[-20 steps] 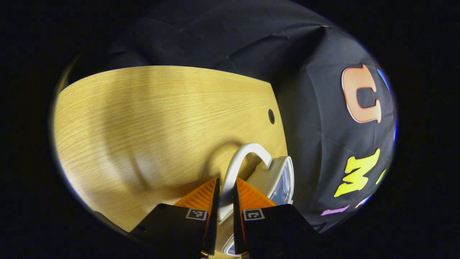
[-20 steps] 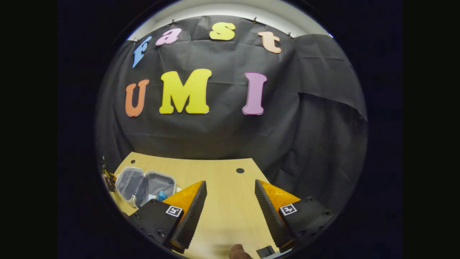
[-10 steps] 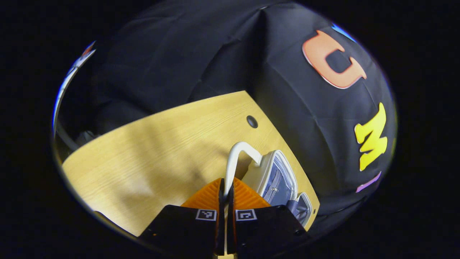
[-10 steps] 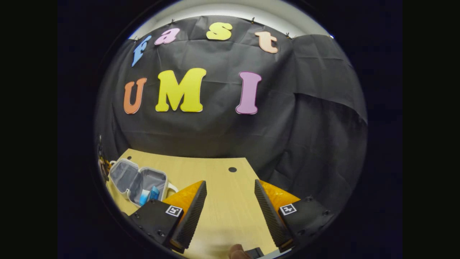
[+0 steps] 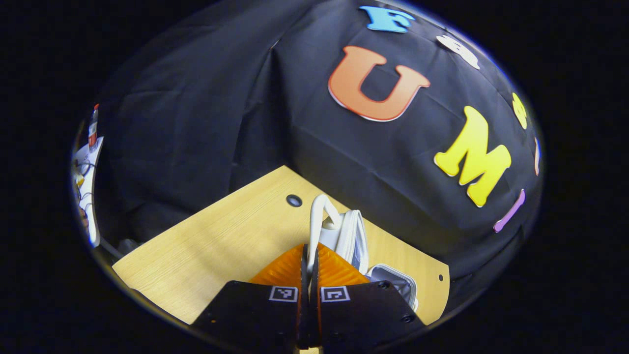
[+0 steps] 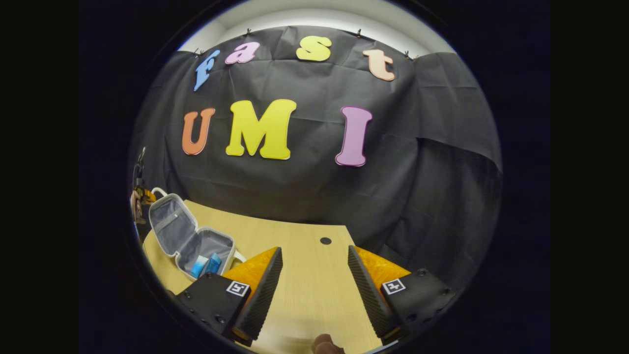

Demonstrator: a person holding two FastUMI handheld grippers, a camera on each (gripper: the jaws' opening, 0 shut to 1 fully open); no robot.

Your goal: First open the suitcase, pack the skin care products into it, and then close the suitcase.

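Left gripper view: left gripper (image 5: 309, 260) pinches the white handle (image 5: 317, 216) of the suitcase lid (image 5: 351, 236), positioned to swing it closed. Suitcase (image 6: 189, 241) lies open on the table (image 6: 304, 275), skin care products (image 6: 206, 264) inside. Right gripper (image 6: 310, 280) hovers spread, clear.

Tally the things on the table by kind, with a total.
Suitcase: 1
Blue skin care products inside it: 2
Total: 3

No legible txt (tags just patterns)
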